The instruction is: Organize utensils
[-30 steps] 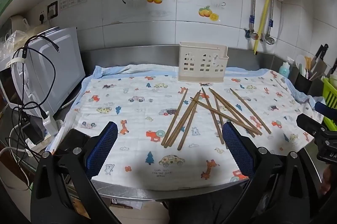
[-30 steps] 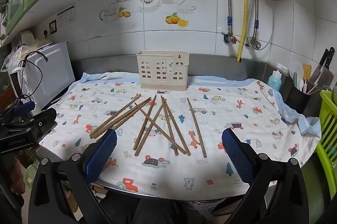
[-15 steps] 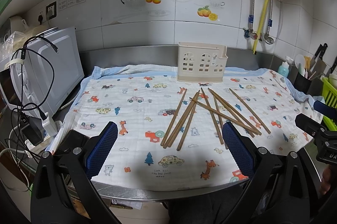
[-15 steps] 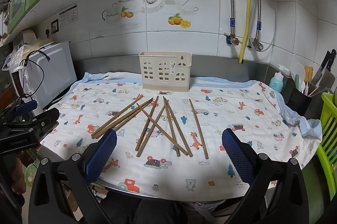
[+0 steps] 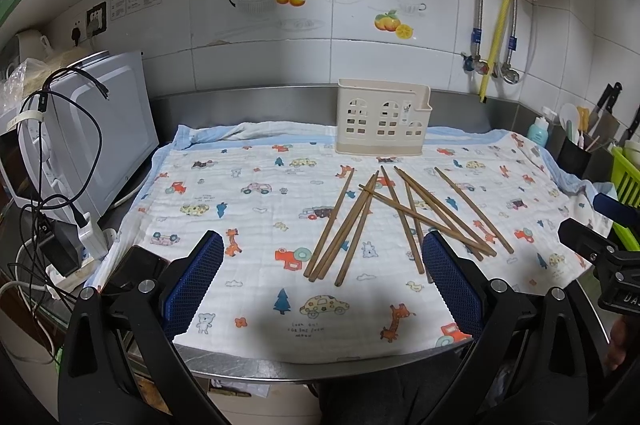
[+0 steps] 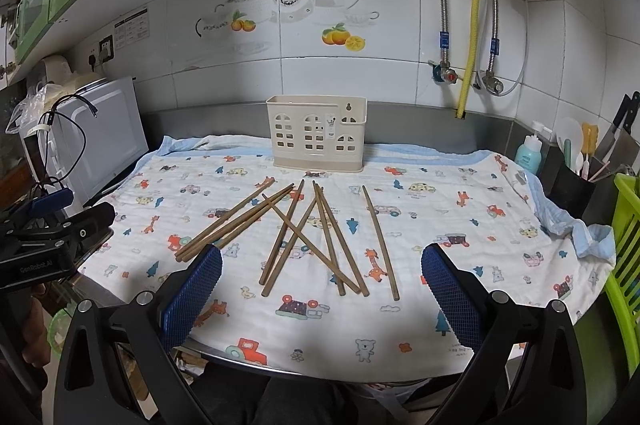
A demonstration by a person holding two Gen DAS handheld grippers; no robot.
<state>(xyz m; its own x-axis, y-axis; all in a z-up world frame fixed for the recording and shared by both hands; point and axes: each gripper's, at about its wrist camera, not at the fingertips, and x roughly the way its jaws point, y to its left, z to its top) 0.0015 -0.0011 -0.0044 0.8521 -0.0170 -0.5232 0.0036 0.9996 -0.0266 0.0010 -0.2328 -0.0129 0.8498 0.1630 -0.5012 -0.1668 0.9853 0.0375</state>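
Chopsticks (image 6: 308,237), brown and wooden, lie scattered and partly crossed on the printed cloth (image 6: 440,217), toward the middle, near side of the cream utensil holder (image 6: 316,133) standing at the far edge. They look light, stiff and thin, likely to roll or slip; a pinch near mid-length on the lone right-hand stick (image 6: 380,243) seems easiest. The holder's inside is hidden; nothing pokes above its rim. Left gripper (image 5: 322,279) and right gripper (image 6: 322,283) both hover spread wide, holding nothing.
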